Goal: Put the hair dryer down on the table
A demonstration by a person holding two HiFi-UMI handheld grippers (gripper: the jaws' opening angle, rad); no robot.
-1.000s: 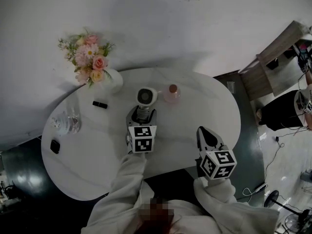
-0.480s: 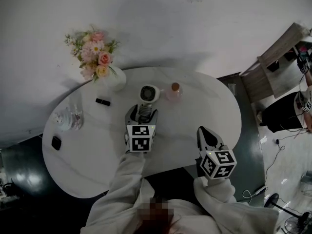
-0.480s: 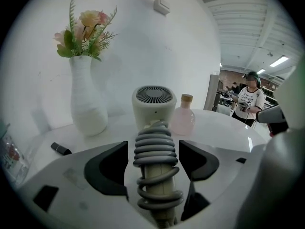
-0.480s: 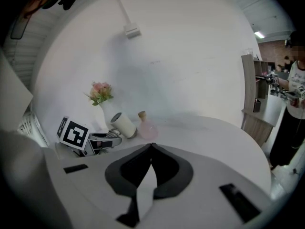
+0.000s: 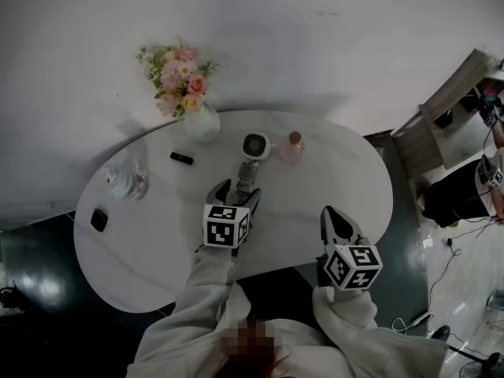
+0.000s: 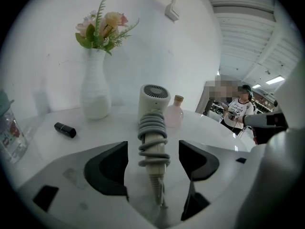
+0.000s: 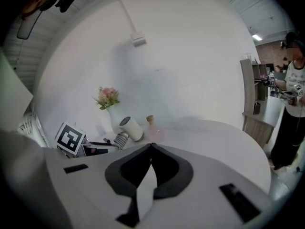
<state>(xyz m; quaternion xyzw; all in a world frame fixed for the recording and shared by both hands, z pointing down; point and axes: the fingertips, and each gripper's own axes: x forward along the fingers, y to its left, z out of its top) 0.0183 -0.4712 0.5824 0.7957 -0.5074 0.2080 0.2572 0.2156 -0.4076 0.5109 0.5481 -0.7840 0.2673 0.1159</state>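
The white table (image 5: 339, 172) is oval. Its far edge stands close to the wall (image 5: 315, 46) and its near edge runs just in front of the person. The widest free surface is at the right, between the hair dryer (image 5: 250, 157) and the right rim. On the left side lie a black tube (image 5: 181, 157), a clear bottle (image 5: 128, 181) and a small black object (image 5: 98, 220). A vase of flowers (image 5: 203, 123) stands at the far edge, and a pink bottle (image 5: 293, 146) is just beside the dryer's head.

The hair dryer rests on the table near the middle. Its long axis goes from the person toward the wall. The handle end points to the person and the head is at the far end, with the round grille facing upward. The grey cord (image 6: 152, 132) is wound around the handle.

The left gripper (image 5: 238, 191) has its tongs wide, one at each side of the handle, and the pads do not touch it. The right gripper (image 5: 326, 213) is over the near right part of the table, well apart from the dryer. Its tongs are closed together with nothing between them.
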